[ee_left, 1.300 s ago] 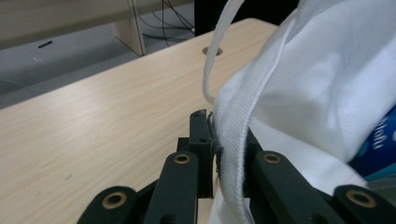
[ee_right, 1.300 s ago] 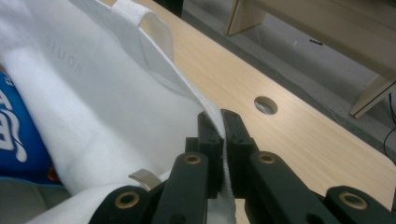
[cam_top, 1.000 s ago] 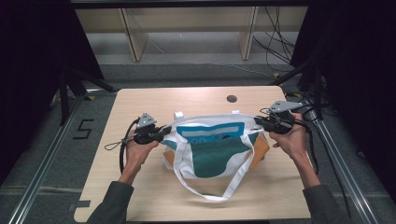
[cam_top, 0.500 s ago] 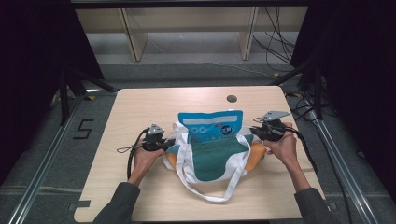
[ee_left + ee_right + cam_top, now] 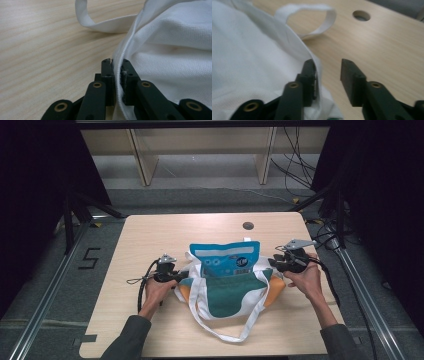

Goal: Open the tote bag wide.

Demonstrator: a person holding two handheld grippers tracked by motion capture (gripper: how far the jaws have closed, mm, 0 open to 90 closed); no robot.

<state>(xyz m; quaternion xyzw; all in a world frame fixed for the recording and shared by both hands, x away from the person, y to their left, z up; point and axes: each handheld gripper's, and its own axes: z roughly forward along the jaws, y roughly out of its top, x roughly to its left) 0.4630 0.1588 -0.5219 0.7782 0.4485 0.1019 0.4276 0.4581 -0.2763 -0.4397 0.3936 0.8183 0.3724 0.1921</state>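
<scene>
Light wooden table (image 5: 150, 240) with a round cable hole (image 5: 248, 225), dark curtains at the sides, shelving behind. Left gripper (image 5: 117, 65) had its jaws pressed together on the white hem of the tote bag (image 5: 227, 290), pinching the fabric edge at the bag's left side; the seam ran straight down between the two pads. Right gripper (image 5: 328, 66) stood spread: one jaw lay against the bag's white rim, the other well off it over bare wood, so nothing was clamped there. In the high view it sat at the bag's right edge (image 5: 280, 262). The bag lay mid-table, mouth facing away from the person, white with a teal panel and orange at both lower corners, its long white strap (image 5: 225, 332) looped toward the near edge. A blue snack pouch (image 5: 225, 257) stuck up out of the mouth, partly inside.

Step looked like seating the pouch in the bag, with the right side let go or not yet caught. Next move probably called for closing the right jaws on the rim, or backing off cleanly without dragging cloth, and keeping the left pinch steady so the mouth stayed open.
</scene>
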